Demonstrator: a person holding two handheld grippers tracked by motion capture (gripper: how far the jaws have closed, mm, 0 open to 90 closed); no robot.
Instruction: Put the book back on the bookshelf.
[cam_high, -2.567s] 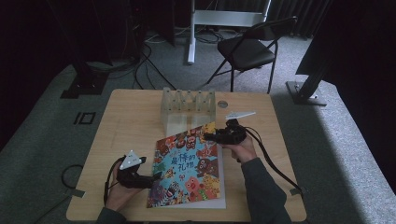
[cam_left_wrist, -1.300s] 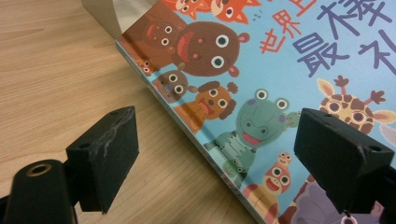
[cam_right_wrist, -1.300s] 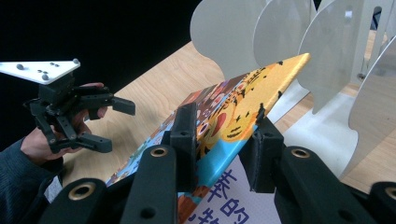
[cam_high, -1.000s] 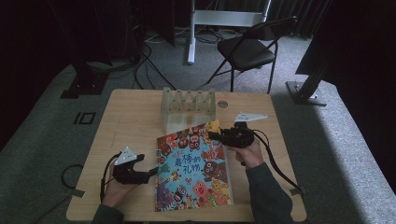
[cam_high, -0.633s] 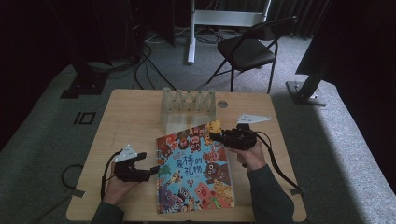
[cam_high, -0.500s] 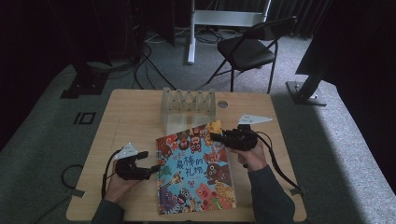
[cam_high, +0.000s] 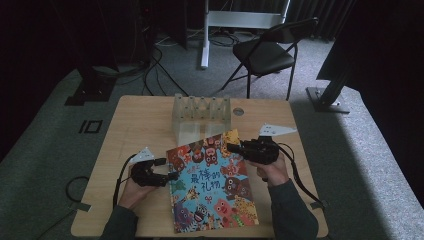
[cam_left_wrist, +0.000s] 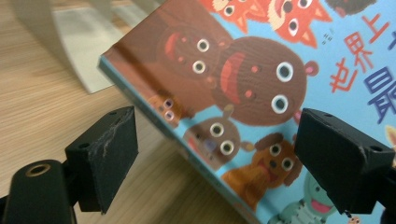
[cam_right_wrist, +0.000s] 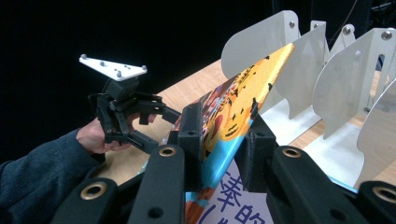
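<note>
Picture book (cam_high: 212, 182) being lifted at far corner by right gripper (cam_right_wrist: 223, 140), fingers clamping it, for racking; left gripper (cam_left_wrist: 224, 154) fingers spread wide, straddling near edge.

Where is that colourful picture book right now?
In the high view the picture book lies mid-table, just in front of the white divider rack, its far right corner clamped by the right gripper.

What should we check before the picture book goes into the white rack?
1. Right gripper pinching the picture book at its corner: ok.
2. Left gripper open, jaws on either side of the book's edge, not gripping: ok.
3. Book's far corner lifted off the table: ok.
4. White rack just behind the book: ok.
5. Rack slots free: cannot tell.
</note>
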